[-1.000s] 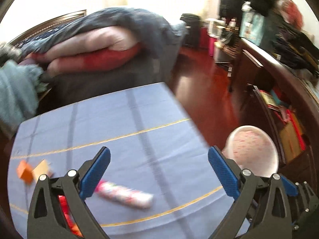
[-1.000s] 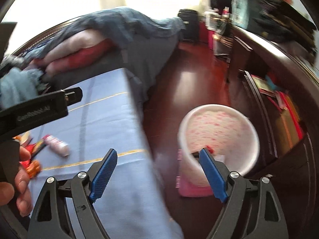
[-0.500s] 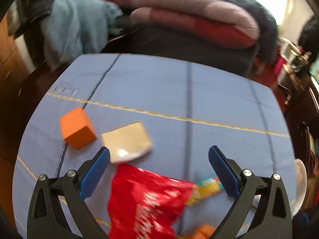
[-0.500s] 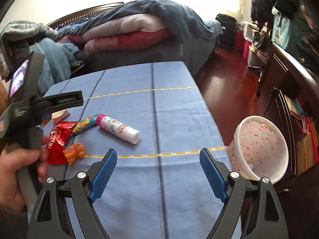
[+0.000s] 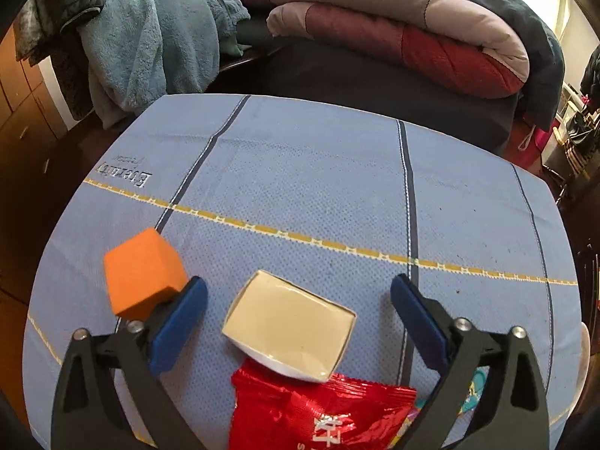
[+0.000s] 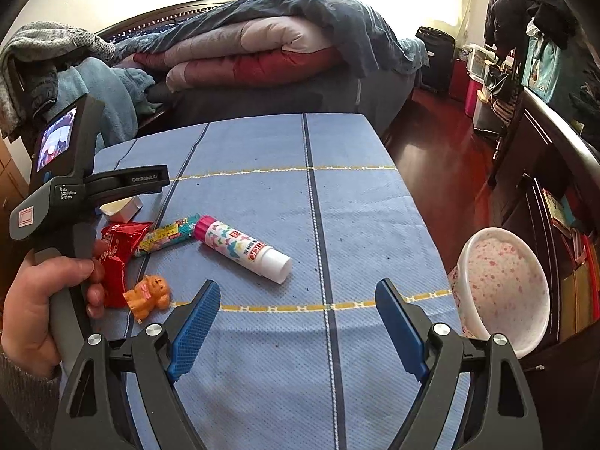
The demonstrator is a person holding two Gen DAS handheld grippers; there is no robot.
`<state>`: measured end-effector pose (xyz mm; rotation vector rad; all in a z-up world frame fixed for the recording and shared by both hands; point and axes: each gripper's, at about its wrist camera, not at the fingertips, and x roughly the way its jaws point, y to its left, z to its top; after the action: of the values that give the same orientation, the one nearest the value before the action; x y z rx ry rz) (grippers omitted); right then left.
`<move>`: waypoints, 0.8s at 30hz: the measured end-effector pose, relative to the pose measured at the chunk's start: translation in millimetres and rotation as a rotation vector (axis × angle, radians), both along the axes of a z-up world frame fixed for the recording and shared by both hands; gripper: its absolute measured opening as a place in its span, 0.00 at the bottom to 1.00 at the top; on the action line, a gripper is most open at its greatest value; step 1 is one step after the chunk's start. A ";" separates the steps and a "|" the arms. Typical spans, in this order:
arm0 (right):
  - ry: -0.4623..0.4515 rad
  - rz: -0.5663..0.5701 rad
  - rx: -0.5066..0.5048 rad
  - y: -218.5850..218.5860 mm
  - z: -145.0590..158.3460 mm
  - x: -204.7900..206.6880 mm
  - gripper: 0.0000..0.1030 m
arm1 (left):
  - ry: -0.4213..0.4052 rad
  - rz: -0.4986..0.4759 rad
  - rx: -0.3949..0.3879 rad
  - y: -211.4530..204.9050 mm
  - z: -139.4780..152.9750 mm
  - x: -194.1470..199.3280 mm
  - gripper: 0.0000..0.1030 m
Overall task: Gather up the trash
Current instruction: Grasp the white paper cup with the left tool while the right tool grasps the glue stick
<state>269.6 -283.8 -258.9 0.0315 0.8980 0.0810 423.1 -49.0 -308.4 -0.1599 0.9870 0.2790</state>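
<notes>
Left wrist view: left claw (image 5: 298, 302) hangs over the near left part of the table (image 5: 318, 172), jaws closing, nothing pressed yet; the small open cream box (image 5: 290, 330) lies between them, clear of both pads.
Right wrist view: right claw (image 6: 296, 318) is wide apart and empty, above bare blue cloth at the near edge.
Trash on the table: red snack wrapper (image 5: 318, 412) just near of the box, its far edge tucked under it; striped candy wrapper (image 6: 170, 236) touching the red one, to its right; all in the near left area.
Other things: orange cube (image 5: 144, 273) just left of the left claw's left finger; glue stick (image 6: 243, 249) toward the middle; orange bear toy (image 6: 148, 294) near the red wrapper.
Bin: white pail with pink specks (image 6: 506, 292) stands off the table's right edge, on the floor.
Step in hand, my judgement: pick up the cream box with the left claw.
Doing it well: centre the box between the pads, keep the left finger off the cube, squeeze lightly since the thin card will crush, lift straight so the wrapper does not drag.
Readable writing: "GenRobot.AI" and "Data Acquisition System" on the left tool's body; the cloth's embroidered logo appears upside down, unclear; the wrapper's white print is only partly visible.
</notes>
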 end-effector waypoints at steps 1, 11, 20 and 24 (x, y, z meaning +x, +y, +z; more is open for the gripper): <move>0.001 0.003 0.000 1.6 -0.1 0.6 0.82 | 0.000 -0.002 0.013 -0.7 0.5 -0.8 0.85; -0.001 0.020 -0.003 13.2 -0.4 4.0 0.82 | -0.014 -0.039 0.026 4.0 5.0 -8.3 0.55; 0.003 0.023 -0.013 20.6 -6.4 13.6 0.82 | -0.073 -0.064 -0.058 17.7 19.5 -32.3 0.55; 0.016 0.025 -0.013 27.7 -16.3 26.9 0.82 | -0.097 -0.064 -0.068 24.0 29.9 -43.4 0.55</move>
<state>296.5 -256.1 -275.2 0.0088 0.9146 0.0978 379.7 -25.0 -278.5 -0.2016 0.9046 0.1774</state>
